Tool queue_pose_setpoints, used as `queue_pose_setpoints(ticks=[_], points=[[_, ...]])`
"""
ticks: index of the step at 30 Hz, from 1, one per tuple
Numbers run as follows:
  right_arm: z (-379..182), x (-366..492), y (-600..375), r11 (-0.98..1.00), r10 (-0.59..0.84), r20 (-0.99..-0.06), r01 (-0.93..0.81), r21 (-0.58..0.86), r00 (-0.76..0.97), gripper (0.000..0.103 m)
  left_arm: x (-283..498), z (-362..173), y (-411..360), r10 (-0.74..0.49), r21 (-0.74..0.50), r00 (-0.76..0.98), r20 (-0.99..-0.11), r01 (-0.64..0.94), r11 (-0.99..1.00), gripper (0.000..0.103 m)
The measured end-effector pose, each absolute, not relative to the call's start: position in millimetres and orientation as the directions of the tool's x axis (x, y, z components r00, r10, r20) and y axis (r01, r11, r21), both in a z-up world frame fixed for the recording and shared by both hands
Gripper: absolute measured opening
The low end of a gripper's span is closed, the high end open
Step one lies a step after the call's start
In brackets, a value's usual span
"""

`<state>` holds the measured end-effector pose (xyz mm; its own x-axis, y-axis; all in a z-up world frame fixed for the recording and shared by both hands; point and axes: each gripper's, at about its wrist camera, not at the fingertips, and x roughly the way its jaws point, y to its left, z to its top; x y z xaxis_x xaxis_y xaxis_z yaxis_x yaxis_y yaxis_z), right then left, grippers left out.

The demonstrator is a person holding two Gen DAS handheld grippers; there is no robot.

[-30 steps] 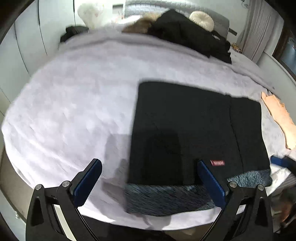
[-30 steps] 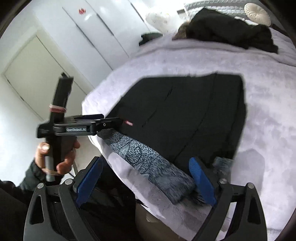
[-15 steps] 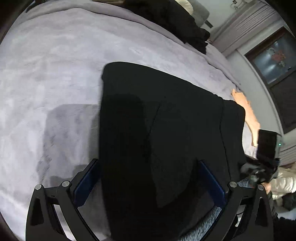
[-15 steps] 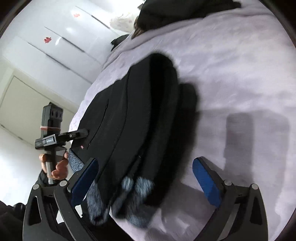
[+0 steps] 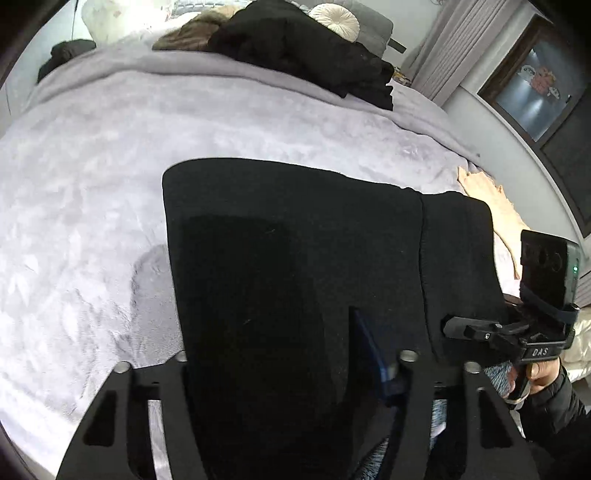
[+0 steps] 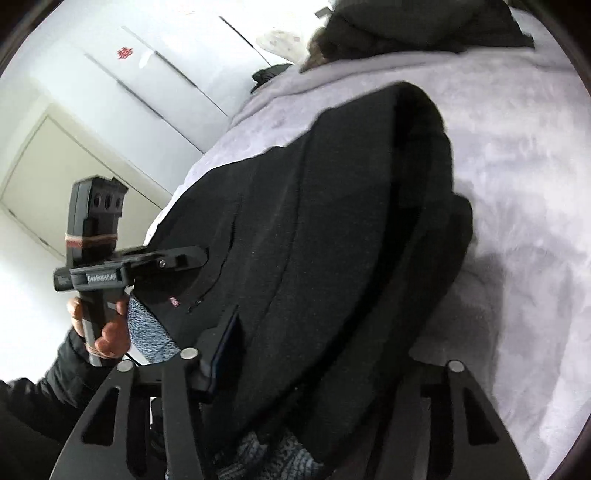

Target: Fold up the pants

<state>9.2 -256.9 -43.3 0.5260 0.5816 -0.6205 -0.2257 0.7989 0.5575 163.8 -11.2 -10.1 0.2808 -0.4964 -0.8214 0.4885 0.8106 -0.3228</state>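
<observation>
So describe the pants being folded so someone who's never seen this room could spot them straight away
Start from the big bed under its pale lilac blanket. The pants are the flat black rectangle at the near edge, with grey knitted cuffs hanging over it. The black clothes pile up by the pillows is crumpled, while these lie smooth and squared, with both grippers closing on their near end.

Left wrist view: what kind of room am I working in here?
Most likely a bedroom: the black pants lie on a bed with a lilac blanket, a round cushion at its head, curtains beside it.

"DAS" on right gripper body
</observation>
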Motion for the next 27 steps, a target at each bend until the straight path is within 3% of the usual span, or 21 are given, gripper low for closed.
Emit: queue_pose_setpoints(ticks=[7,16,23,27], points=[[2.6,-10.9,-287.3,0.8,0.564,-0.566,-0.228,0.555,0.601,0.053,157.0,33.2,-41.8,-0.536,-0.351,0.289,-0.793,0.503,0.79,0.059],[46.2,6.5,-379.0,0.849,0.456,-0.617,-0.106,0.518,0.641,0.053,207.8,61.3,-151.2,-0.554,-0.366,0.262,-0.79,0.523,0.77,0.059],[17.0,50.6,-420.3,0.835,0.438,-0.657,-0.008,0.55,0.614,0.053,265.1,35.6,-215.2,-0.498,-0.352,0.193,-0.846,0.5,0.791,0.059],[-18.9,72.1,-435.9,0.822,0.432,-0.694,0.064,0.565,0.575,0.054,282.9,-7.7,-239.2,-0.425,-0.309,0.155,-0.892,0.479,0.822,0.062]])
